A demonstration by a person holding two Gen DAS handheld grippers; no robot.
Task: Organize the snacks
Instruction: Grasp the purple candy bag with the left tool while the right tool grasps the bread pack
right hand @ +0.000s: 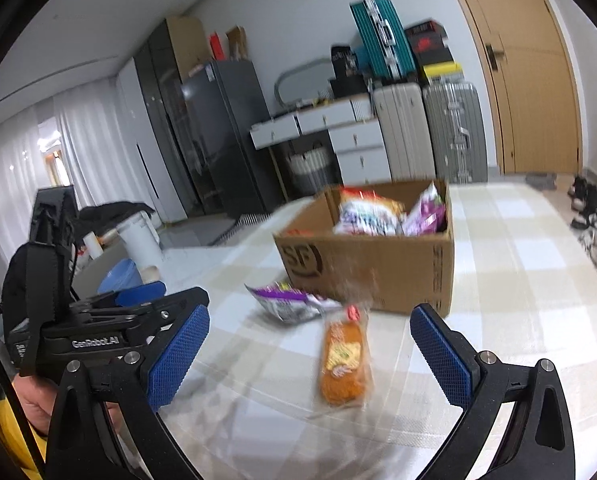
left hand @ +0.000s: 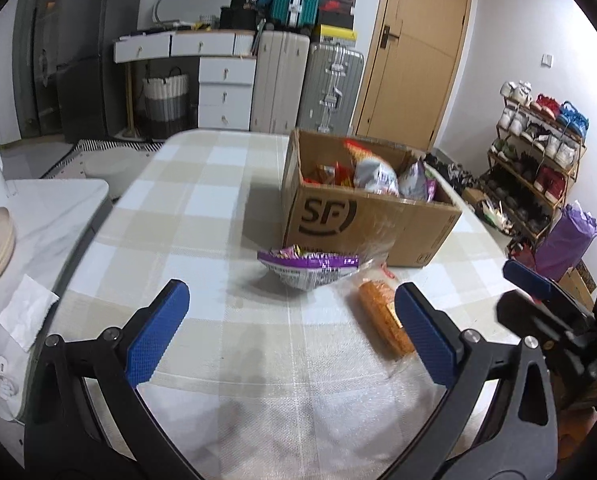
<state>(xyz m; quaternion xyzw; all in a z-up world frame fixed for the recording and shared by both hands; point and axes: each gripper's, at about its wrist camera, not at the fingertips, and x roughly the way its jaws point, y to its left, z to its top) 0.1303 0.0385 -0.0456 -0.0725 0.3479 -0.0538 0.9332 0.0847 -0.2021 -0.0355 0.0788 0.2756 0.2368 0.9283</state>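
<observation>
A cardboard box (left hand: 362, 220) (right hand: 378, 264) printed "SF" stands on the checked tablecloth and holds several snack bags (left hand: 374, 172) (right hand: 370, 212). In front of it lie a purple and white snack bag (left hand: 308, 266) (right hand: 294, 302) and an orange snack in clear wrap (left hand: 382, 320) (right hand: 344, 360). My left gripper (left hand: 290, 332) is open above the cloth, short of the purple bag, nothing between its fingers. My right gripper (right hand: 310, 356) is open too, with the orange snack lying ahead between its fingers. The left gripper's body (right hand: 98, 320) shows at the left of the right wrist view.
The table (left hand: 202, 200) (right hand: 518, 280) has a rounded far edge. A white side counter (left hand: 46, 216) with bowls stands to the left. Suitcases (left hand: 306, 84), drawers and a door line the back wall. A shoe rack (left hand: 538, 160) stands at the right.
</observation>
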